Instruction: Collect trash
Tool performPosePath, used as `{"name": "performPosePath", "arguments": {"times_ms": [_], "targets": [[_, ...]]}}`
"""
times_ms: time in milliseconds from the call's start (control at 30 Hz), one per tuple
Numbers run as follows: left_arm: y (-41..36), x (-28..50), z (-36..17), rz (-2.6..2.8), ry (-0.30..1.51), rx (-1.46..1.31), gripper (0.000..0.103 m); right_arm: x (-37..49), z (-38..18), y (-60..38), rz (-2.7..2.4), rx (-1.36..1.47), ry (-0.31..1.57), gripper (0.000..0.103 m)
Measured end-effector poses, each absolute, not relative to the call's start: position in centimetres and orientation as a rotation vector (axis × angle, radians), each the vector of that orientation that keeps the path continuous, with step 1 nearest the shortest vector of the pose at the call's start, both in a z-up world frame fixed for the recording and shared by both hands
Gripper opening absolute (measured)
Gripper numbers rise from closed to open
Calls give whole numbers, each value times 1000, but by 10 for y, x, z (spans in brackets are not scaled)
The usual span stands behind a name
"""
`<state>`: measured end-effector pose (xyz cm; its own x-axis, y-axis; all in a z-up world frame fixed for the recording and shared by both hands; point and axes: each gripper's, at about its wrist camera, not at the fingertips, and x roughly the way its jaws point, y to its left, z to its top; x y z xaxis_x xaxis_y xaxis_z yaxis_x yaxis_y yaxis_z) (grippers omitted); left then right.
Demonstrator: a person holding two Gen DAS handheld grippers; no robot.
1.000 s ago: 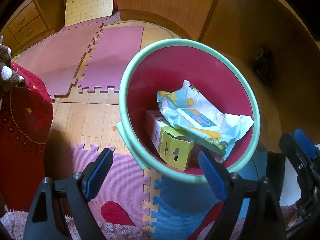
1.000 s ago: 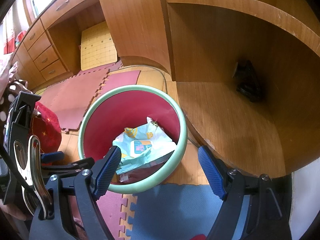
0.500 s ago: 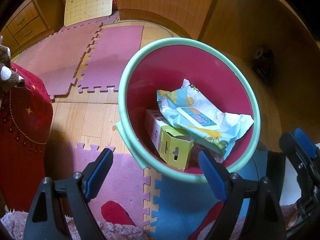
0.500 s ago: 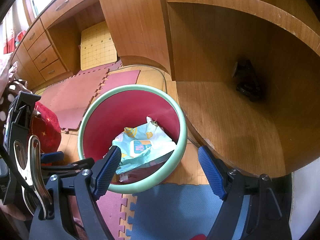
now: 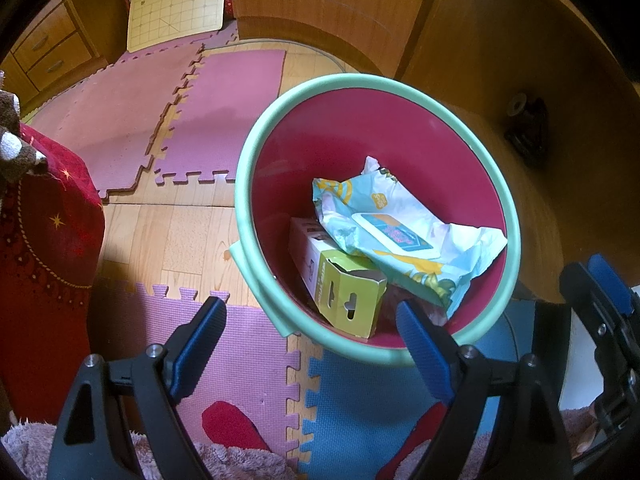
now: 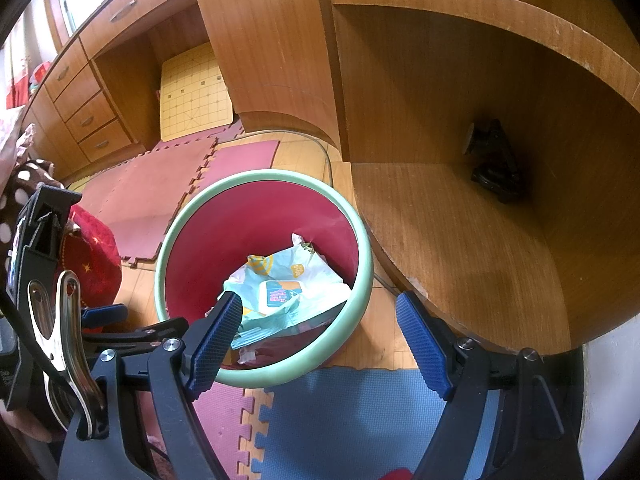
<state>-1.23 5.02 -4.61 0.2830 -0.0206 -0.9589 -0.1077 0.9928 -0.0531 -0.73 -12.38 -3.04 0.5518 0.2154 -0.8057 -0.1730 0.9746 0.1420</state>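
A round bin with a mint-green rim (image 5: 256,148) (image 6: 362,240) and a dark red inside stands on the floor. Inside it lie a crumpled light-blue wet-wipe pack (image 5: 404,232) (image 6: 288,284) and a white and lime-green carton (image 5: 344,284), partly under the pack. My left gripper (image 5: 312,332) hovers above the bin's near rim, open, with nothing between its blue pads. My right gripper (image 6: 320,328) hangs over the bin's near side, also open and empty. The left gripper's body (image 6: 48,300) shows at the left edge of the right wrist view.
Pink, purple and blue foam puzzle mats (image 5: 240,364) (image 6: 352,412) cover parts of the wooden floor. A wooden desk with a curved lower shelf (image 6: 460,248) rises right of the bin, with a dark object (image 6: 492,164) on it. A red cloth bundle (image 5: 44,232) sits at left.
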Motion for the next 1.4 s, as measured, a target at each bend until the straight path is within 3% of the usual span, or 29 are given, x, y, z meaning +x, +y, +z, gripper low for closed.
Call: {"name": "performPosePath", "arguments": {"times_ms": [900,1400], "targets": [[49,-14,-50,58,1300,-117,90,-7,-30,-125,231,47,960,81],[47,-14,-51,59,1309,-94,85,-7,-30,-125,232,47,960,81]]}}
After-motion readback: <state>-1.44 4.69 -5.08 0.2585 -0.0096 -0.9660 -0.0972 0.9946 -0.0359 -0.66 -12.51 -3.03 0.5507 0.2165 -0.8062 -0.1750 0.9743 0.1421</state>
